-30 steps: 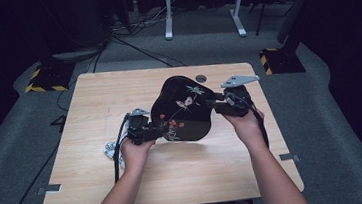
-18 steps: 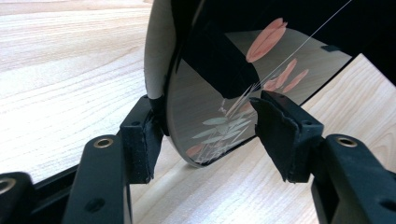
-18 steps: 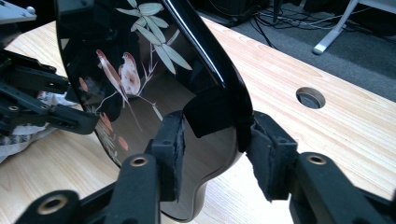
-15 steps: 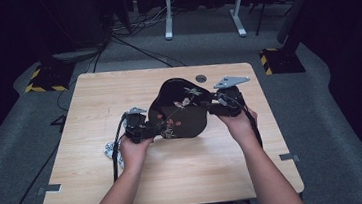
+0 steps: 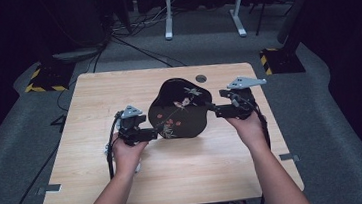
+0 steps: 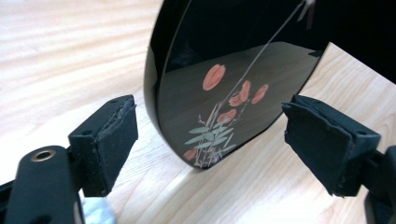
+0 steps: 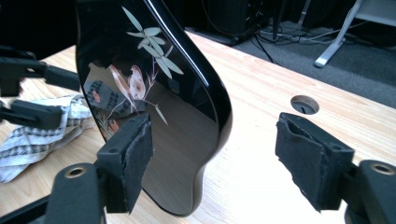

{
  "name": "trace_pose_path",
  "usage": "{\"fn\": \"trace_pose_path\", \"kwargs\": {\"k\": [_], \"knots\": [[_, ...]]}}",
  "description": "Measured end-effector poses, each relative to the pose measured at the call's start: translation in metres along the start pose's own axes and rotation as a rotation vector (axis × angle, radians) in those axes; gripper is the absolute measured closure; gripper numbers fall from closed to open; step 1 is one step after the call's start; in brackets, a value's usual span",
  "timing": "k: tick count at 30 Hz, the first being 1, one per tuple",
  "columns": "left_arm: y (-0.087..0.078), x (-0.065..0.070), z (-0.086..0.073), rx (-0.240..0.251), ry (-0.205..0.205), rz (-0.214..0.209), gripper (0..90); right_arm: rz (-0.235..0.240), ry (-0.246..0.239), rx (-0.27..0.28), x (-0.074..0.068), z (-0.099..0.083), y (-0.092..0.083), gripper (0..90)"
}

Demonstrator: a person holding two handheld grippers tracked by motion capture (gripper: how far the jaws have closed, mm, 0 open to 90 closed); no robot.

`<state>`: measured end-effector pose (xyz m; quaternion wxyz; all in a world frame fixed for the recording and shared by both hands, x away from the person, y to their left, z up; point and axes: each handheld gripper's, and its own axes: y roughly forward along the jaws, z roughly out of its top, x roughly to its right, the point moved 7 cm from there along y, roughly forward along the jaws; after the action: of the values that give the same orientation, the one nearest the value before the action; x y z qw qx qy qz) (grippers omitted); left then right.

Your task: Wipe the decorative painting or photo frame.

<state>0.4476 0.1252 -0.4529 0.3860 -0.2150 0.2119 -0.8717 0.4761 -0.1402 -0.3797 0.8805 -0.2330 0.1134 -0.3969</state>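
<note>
**Both grippers let go of the lacquer tray**

The black lacquer tray (image 5: pixel 180 109) with its painted flowers sat near the middle of the wooden table (image 5: pixel 176 183), one edge lifted toward the camera. The left gripper (image 5: pixel 154 133) had just been opening; its jaws stood spread, the tray's rim between them, pads clear of it. The right gripper (image 5: pixel 211 110) had opened too, wide across the opposite rim, not pressing. A patterned cloth (image 7: pixel 28 135) lay beside the left gripper.

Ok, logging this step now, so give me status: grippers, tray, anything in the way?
Left gripper and right gripper open, jaws just opened. Black lacquer tray flat on table, released. Patterned cloth beside tray, not blocking.
</note>
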Motion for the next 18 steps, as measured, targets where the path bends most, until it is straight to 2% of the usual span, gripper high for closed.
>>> {"fn": "trace_pose_path", "kwargs": {"k": [2, 4, 6, 7, 9, 10, 11, 13, 18], "knots": [[-0.005, 0.001, 0.001, 0.003, 0.008, -0.006, 16.8, 0.002, -0.001, 0.008, 0.001, -0.001, -0.005, 26.5], [-0.018, 0.003, 0.005, 0.024, 0.024, -0.008, 16.4, 0.005, -0.006, 0.015, 0.003, -0.003, -0.013, 24.5], [-0.030, 0.006, 0.007, 0.039, 0.048, -0.017, 15.4, 0.007, -0.011, 0.023, 0.004, -0.005, -0.021, 22.5], [-0.040, 0.009, 0.008, 0.044, 0.078, -0.024, 14.9, 0.009, -0.010, 0.025, 0.005, -0.006, -0.024, 22.1], [-0.052, 0.012, 0.007, 0.048, 0.105, -0.026, 14.1, 0.020, -0.007, 0.044, 0.007, -0.009, -0.034, 21.3], [-0.052, 0.012, 0.007, 0.048, 0.105, -0.026, 14.1, 0.018, -0.005, 0.051, 0.008, -0.011, -0.039, 21.2], [-0.062, 0.011, 0.005, 0.055, 0.102, -0.032, 14.0, 0.017, -0.001, 0.050, 0.009, -0.013, -0.042, 21.1], [-0.067, 0.010, 0.004, 0.061, 0.106, -0.029, 14.0, 0.016, -0.001, 0.050, 0.010, -0.015, -0.045, 20.8], [-0.093, 0.000, -0.004, 0.085, 0.096, -0.010, 14.1, 0.014, 0.000, 0.054, 0.013, -0.027, -0.060, 19.8]]}}
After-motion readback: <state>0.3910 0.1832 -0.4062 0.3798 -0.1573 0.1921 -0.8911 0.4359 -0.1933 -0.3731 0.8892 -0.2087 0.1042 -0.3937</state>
